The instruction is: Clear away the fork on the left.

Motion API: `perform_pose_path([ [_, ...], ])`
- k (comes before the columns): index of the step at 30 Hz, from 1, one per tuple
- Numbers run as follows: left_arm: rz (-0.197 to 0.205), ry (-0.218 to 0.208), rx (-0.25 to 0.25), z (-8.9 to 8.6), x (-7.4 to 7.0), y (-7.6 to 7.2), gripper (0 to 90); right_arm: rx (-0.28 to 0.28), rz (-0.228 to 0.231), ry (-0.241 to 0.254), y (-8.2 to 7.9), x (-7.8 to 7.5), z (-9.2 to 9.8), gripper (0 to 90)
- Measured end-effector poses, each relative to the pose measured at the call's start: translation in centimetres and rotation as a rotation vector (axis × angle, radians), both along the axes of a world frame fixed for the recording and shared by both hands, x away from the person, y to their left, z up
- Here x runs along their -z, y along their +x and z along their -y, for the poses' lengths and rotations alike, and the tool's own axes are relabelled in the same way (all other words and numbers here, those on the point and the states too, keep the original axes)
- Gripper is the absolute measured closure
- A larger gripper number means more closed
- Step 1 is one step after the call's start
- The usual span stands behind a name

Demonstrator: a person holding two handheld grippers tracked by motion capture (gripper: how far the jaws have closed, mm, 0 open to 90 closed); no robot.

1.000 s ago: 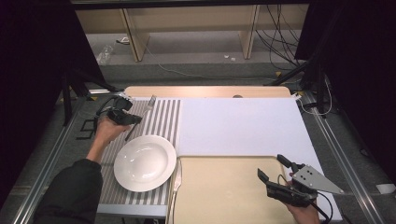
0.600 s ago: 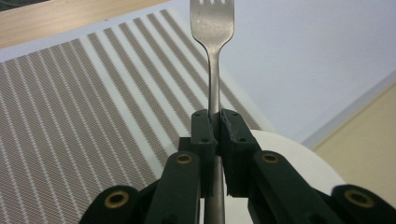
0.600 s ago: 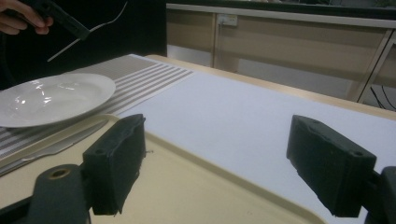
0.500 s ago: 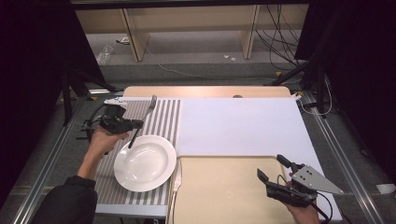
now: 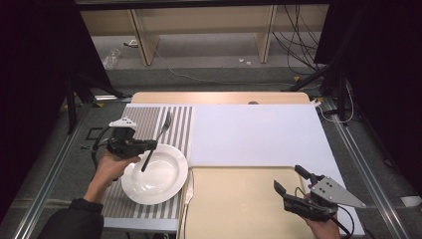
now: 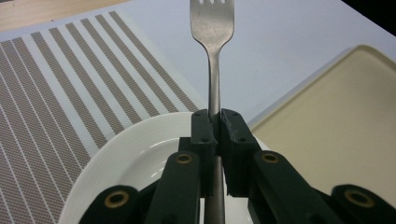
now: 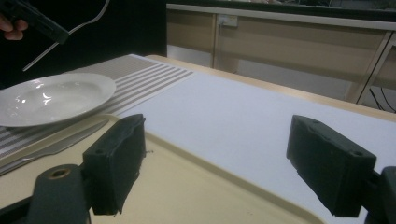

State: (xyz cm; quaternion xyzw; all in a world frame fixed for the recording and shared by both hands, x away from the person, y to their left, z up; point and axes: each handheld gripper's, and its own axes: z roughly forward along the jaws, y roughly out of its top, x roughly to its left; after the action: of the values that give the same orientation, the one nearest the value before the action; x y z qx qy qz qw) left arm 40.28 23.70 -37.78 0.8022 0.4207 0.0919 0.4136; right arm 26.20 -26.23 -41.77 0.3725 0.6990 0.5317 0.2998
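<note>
Over the white soup plate (image 5: 155, 174), the left hand-held gripper (image 5: 149, 145) holds a steel fork (image 5: 157, 139) clamped by its handle, tines pointing away and lifted clear of the bench (image 5: 219, 97). Plate rests on a grey-and-white striped placemat (image 5: 149, 117); a table knife (image 5: 187, 195) lies along the mat's right edge, beside a beige tray (image 5: 234, 199). A white sheet (image 5: 254, 132) covers the bench's right part. Right hand-held gripper (image 5: 287, 180), jaws wide apart and empty, sits over the tray's near right corner. Beyond the bench: grey floor, wooden shelf legs (image 5: 141, 37), loose cables (image 5: 298, 40), dark curtains either side.
</note>
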Motion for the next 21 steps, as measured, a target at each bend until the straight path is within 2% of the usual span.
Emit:
perform_pose_path([
  [4,-0.001,-0.024,0.019,0.5,-0.2,-1.5,84.1,0.0,-0.006,-0.011,-0.1,-0.1,0.0,20.4],
  [6,-0.005,-0.056,0.033,0.8,-0.1,-2.2,84.1,0.0,0.0,-0.005,-0.1,0.0,-0.1,20.4],
  [12,-0.045,-0.11,0.084,2.2,0.3,-3.4,84.1,-0.002,0.006,-0.006,-0.1,-0.1,-0.1,20.4],
  [16,-0.064,-0.096,0.116,3.3,0.8,-3.9,84.1,-0.002,0.005,-0.005,-0.1,-0.1,-0.1,20.4],
  [19,-0.078,-0.101,0.14,3.9,1.1,-4.5,84.1,-0.001,0.005,-0.007,-0.1,-0.1,-0.1,20.4],
  [21,-0.074,-0.099,0.151,4.3,1.1,-5.0,84.1,-0.001,0.004,-0.006,-0.1,-0.1,-0.1,20.4],
])
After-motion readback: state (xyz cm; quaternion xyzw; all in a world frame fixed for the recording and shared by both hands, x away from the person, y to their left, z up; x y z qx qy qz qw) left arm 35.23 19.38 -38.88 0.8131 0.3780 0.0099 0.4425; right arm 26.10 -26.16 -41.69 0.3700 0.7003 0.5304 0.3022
